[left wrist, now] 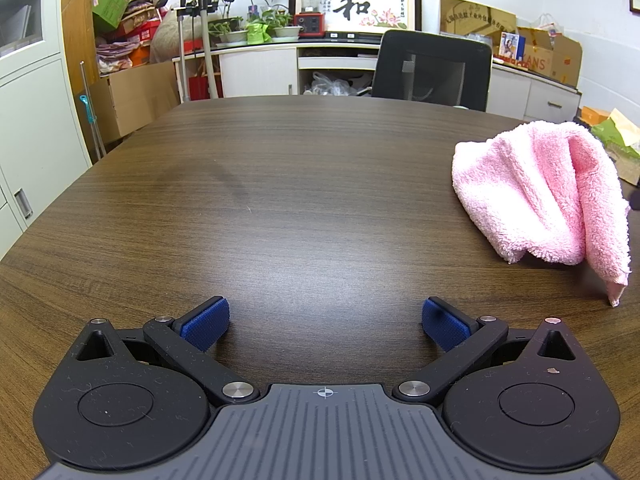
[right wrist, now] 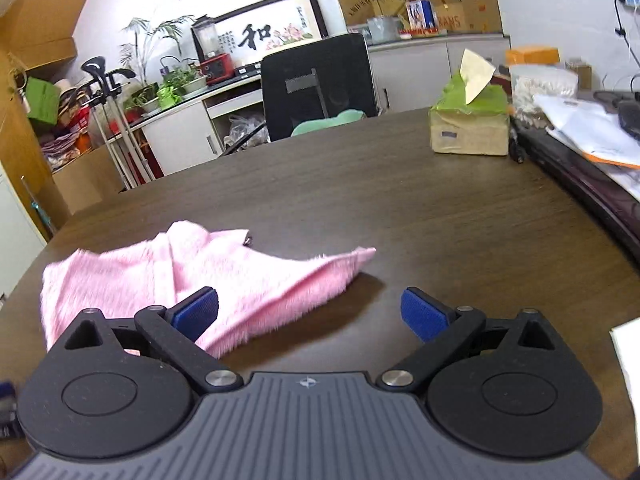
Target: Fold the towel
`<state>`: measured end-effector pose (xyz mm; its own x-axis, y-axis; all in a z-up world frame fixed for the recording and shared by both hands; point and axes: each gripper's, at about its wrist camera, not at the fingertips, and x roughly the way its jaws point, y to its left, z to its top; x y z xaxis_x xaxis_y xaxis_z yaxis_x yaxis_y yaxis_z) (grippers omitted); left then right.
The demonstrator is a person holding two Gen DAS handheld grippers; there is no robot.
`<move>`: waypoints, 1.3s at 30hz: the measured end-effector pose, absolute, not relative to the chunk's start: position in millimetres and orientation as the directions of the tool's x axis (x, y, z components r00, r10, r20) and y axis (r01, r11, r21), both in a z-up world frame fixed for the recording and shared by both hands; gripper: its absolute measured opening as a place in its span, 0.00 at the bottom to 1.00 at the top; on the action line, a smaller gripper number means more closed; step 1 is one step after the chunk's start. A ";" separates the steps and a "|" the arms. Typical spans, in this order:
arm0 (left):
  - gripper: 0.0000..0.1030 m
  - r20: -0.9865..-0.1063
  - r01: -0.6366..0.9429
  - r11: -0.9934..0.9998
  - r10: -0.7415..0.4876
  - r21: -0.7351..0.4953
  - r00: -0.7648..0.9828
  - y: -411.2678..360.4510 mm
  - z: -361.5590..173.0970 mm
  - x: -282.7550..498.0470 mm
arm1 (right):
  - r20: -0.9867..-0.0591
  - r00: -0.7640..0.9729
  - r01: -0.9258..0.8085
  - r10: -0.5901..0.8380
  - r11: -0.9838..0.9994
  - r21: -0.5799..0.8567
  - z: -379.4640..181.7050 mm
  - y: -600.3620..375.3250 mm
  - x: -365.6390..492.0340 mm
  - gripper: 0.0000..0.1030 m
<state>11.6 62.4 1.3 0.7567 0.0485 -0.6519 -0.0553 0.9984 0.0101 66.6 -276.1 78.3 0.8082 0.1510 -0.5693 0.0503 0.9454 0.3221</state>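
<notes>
A pink fluffy towel [left wrist: 544,192] lies crumpled in a heap on the dark wooden table [left wrist: 280,184], far to the right in the left wrist view. My left gripper [left wrist: 325,325] is open and empty, over bare table well left of the towel. In the right wrist view the towel [right wrist: 208,280] lies rumpled just ahead and to the left, one corner pointing right. My right gripper [right wrist: 310,314] is open and empty; its left finger [right wrist: 196,314] is over the towel's near edge, and whether it touches is unclear.
A black office chair [right wrist: 320,84] stands at the table's far edge. A green tissue box [right wrist: 470,124] sits on the table at far right, with papers and a dark laptop [right wrist: 580,160] along the right side. Cabinets, plants and boxes line the wall.
</notes>
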 end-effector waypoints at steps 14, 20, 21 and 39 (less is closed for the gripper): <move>1.00 -0.509 0.278 0.958 -0.204 0.073 0.836 16.9 11.8 -31.6 | -0.565 0.803 -0.101 0.189 0.978 0.183 86.0 -258.7 43.3 0.92; 1.00 -0.394 0.354 0.896 -0.233 0.268 0.889 -26.9 12.4 -55.7 | -0.592 0.781 -0.066 0.201 0.968 0.242 82.4 -270.6 47.8 0.92; 1.00 -0.378 0.351 0.884 -0.225 0.308 0.898 -34.1 12.3 -58.4 | -0.595 0.778 -0.062 0.202 0.967 0.247 81.4 -272.3 47.9 0.93; 1.00 -0.274 0.320 0.389 -0.168 0.864 0.947 -146.1 -28.5 -30.8 | -0.514 0.801 -0.009 0.308 0.864 0.504 90.5 -320.3 39.8 1.00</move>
<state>-30.8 -146.1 -28.5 0.9468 -0.1683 -0.2744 0.3196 0.3894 0.8638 39.8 -320.3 90.5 0.8009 0.3078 -0.5136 -0.0090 0.8639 0.5037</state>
